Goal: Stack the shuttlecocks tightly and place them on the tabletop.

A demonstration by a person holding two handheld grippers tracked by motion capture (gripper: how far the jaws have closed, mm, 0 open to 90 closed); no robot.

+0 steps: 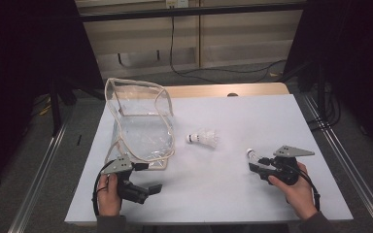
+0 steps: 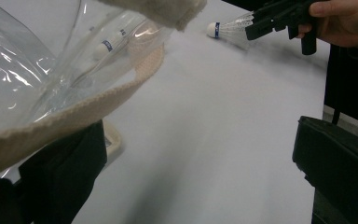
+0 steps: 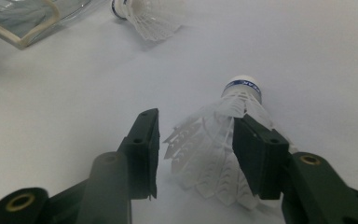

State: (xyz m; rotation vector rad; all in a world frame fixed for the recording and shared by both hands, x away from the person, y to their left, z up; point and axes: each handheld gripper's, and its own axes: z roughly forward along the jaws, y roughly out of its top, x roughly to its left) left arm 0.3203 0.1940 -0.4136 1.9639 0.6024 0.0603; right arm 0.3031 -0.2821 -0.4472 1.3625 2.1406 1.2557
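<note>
Two white shuttlecocks lie on the pale tabletop [image 1: 223, 194]. The nearer shuttlecock [image 3: 223, 154] sits between the jaws of the right gripper [image 3: 196, 154], at the table's right front, its white cork tip with a blue band pointing away from the hand. In the right gripper view the jaws stand about half apart around the plastic feather skirt: one jaw lies against the skirt's side, while a gap shows between the other jaw and the feathers, so the grip looks loose rather than pinched. The second shuttlecock [image 1: 204, 138] rests on its side near the middle of the table, well apart from the first, its cork tip pointing toward the bag. One clear plastic bag [image 1: 138, 121] with cream fabric trim stands at the table's left, its opening gaping. The left gripper [image 1: 143, 190] sits just in front of the bag at the left front edge; in the left gripper view its two black jaws stand wide apart, one jaw tucked beside the bag's cream trim, nothing pressed between them. Two hands come in from the near edge, one on each gripper. A dark cable runs across the floor beyond the table.
</note>
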